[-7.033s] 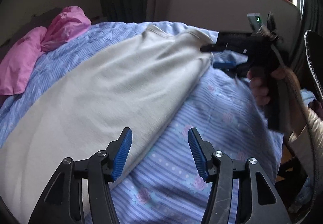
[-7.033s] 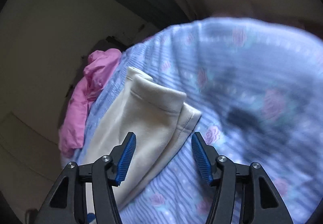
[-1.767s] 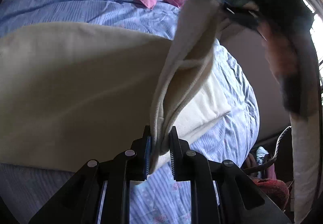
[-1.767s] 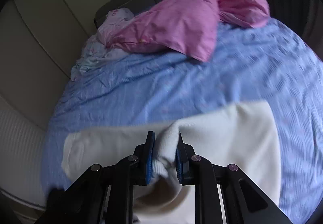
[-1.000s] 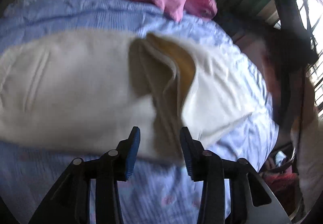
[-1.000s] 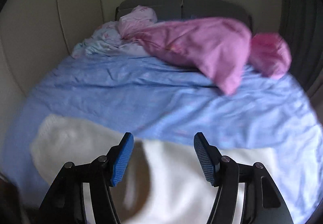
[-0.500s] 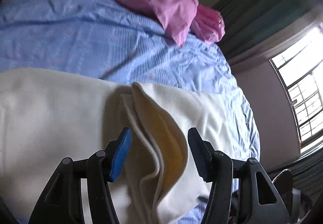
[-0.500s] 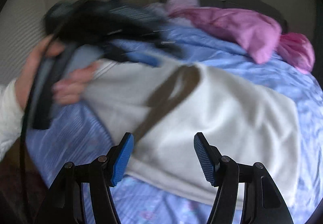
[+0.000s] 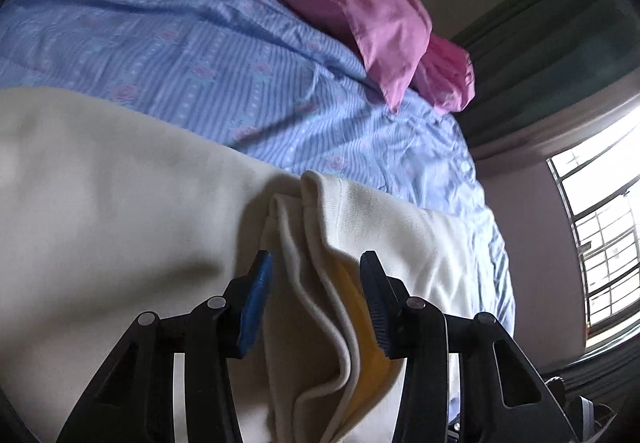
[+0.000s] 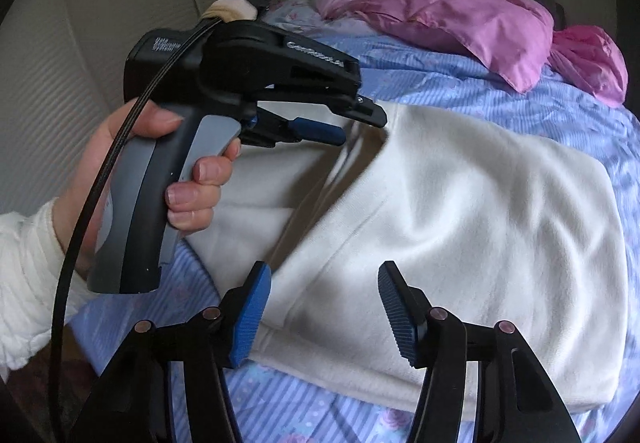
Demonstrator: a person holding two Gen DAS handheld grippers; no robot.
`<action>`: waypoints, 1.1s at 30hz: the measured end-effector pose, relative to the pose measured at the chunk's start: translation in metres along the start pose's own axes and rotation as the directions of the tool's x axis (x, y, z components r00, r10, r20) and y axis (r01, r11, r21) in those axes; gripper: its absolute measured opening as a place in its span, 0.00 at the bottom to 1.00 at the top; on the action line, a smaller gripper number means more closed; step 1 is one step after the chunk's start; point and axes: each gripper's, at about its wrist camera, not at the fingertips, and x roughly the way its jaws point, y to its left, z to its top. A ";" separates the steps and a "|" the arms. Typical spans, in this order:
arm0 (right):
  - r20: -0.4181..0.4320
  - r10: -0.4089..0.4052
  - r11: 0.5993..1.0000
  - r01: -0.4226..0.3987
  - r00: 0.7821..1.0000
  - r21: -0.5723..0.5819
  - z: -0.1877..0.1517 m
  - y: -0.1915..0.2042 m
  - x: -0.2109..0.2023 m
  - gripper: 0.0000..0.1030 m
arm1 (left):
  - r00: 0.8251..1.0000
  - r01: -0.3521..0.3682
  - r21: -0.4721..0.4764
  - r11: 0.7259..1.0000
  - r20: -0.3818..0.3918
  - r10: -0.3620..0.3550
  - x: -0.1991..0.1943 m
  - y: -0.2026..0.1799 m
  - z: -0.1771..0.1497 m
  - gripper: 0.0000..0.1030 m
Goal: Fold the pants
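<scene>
Cream pants [image 10: 460, 211] lie folded over on the blue striped bed, the top layer laid across the lower one. In the left wrist view the pants [image 9: 120, 203] fill the lower half, with a rolled cuff edge [image 9: 312, 227] lying between the fingers. My left gripper [image 9: 316, 275] is open and holds nothing; it also shows in the right wrist view [image 10: 352, 123], hovering over the fold's left edge. My right gripper [image 10: 324, 283] is open and empty, just above the near edge of the folded pants.
A pink quilt [image 10: 460, 19] and a pink pillow [image 10: 588, 55] lie at the head of the bed. The blue floral sheet [image 9: 200, 55] stretches beyond the pants. A window [image 9: 600, 227] and dark curtains are at the right.
Both grippers have let go of the pants, which now lie folded over on the bed. The right gripper has pulled back toward the near edge; the left hovers over the cuff edge.
</scene>
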 end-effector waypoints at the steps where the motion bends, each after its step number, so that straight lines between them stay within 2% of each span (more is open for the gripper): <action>1: 0.004 0.000 1.000 0.000 1.000 -0.012 -0.001 0.003 -0.001 0.56 | 1.000 0.005 0.012 1.000 -0.008 -0.005 -0.001 0.000 -0.002 0.42; 4: 0.008 -0.002 0.999 0.003 1.000 -0.045 -0.003 0.010 0.001 0.56 | 1.000 0.012 0.054 0.998 -0.020 -0.011 0.003 -0.005 -0.005 0.42; 6: 0.001 -0.003 0.998 0.003 1.000 -0.069 -0.005 0.016 0.003 0.56 | 1.000 -0.005 0.078 0.997 -0.024 0.007 0.010 -0.008 -0.005 0.37; 7: -0.002 -0.003 0.997 0.003 1.000 -0.075 -0.006 0.018 0.003 0.56 | 0.999 0.001 0.078 0.997 -0.034 0.001 0.014 -0.009 -0.005 0.31; 8: -0.006 -0.008 0.997 0.008 1.000 -0.080 -0.007 0.020 0.004 0.56 | 0.999 0.003 0.077 0.997 -0.039 0.000 0.018 -0.009 -0.005 0.30; 13: -0.025 -0.025 0.996 0.023 0.999 -0.081 -0.009 0.023 0.014 0.50 | 0.997 -0.007 0.095 0.995 -0.075 0.014 0.032 -0.013 -0.002 0.29; 14: -0.036 -0.020 0.997 0.017 0.999 -0.072 -0.009 0.023 0.018 0.50 | 0.997 -0.015 0.103 0.995 -0.079 0.024 0.034 -0.014 -0.002 0.25; 16: -0.045 -0.021 0.998 0.018 0.999 -0.067 -0.010 0.022 0.024 0.50 | 0.995 -0.057 0.128 0.990 -0.073 0.066 0.037 -0.015 -0.001 0.09; 17: -0.048 -0.025 0.997 0.021 0.999 -0.072 -0.011 0.023 0.027 0.48 | 0.995 -0.062 0.139 0.988 -0.066 0.072 0.037 -0.017 -0.001 0.08; 19: -0.055 -0.030 0.995 0.025 0.998 -0.097 -0.013 0.027 0.031 0.26 | 0.997 -0.078 0.178 0.981 0.001 0.079 0.023 -0.023 -0.001 0.08; 20: -0.062 -0.028 0.994 0.021 0.998 -0.105 -0.015 0.029 0.032 0.24 | 0.997 -0.074 0.180 0.981 0.022 0.071 0.019 -0.024 0.000 0.08; 21: -0.059 -0.022 0.994 0.016 0.998 -0.106 -0.016 0.030 0.029 0.16 | 0.996 -0.072 0.200 0.977 0.061 0.061 0.010 -0.027 0.001 0.08; 22: -0.069 0.002 0.996 -0.008 0.998 -0.094 -0.017 0.032 0.024 0.15 | 0.991 -0.114 0.228 0.967 0.091 0.095 0.008 -0.030 0.002 0.05; 23: -0.075 0.027 0.997 -0.032 0.997 -0.069 -0.018 0.033 0.019 0.15 | 0.981 -0.175 0.253 0.952 0.121 0.148 0.009 -0.032 0.003 0.05; 25: -0.095 0.047 0.998 -0.051 0.994 -0.042 -0.020 0.033 0.017 0.15 | 0.967 -0.242 0.240 0.940 0.135 0.215 0.014 -0.025 0.007 0.05; 27: -0.142 0.066 0.998 -0.067 0.988 0.000 -0.021 0.026 0.028 0.15 | 0.973 -0.224 0.204 0.953 0.103 0.206 0.018 -0.012 0.008 0.05; 30: -0.157 0.089 0.995 -0.082 0.984 0.053 -0.018 0.021 0.029 0.20 | 0.961 -0.267 0.214 0.940 0.129 0.244 0.007 -0.009 0.005 0.13; 31: -0.153 0.093 0.995 -0.087 0.984 0.049 -0.018 0.024 0.027 0.36 | 0.959 -0.274 0.229 0.934 0.143 0.246 -0.001 -0.011 0.003 0.27; 32: -0.153 0.117 0.993 -0.111 0.981 0.048 -0.017 0.029 0.023 0.44 | 0.958 -0.274 0.236 0.932 0.150 0.244 -0.007 -0.013 0.002 0.39; 33: -0.149 0.131 0.991 -0.125 0.980 0.045 -0.016 0.032 0.020 0.56 | 0.959 -0.267 0.252 0.930 0.166 0.231 -0.023 -0.017 -0.003 0.42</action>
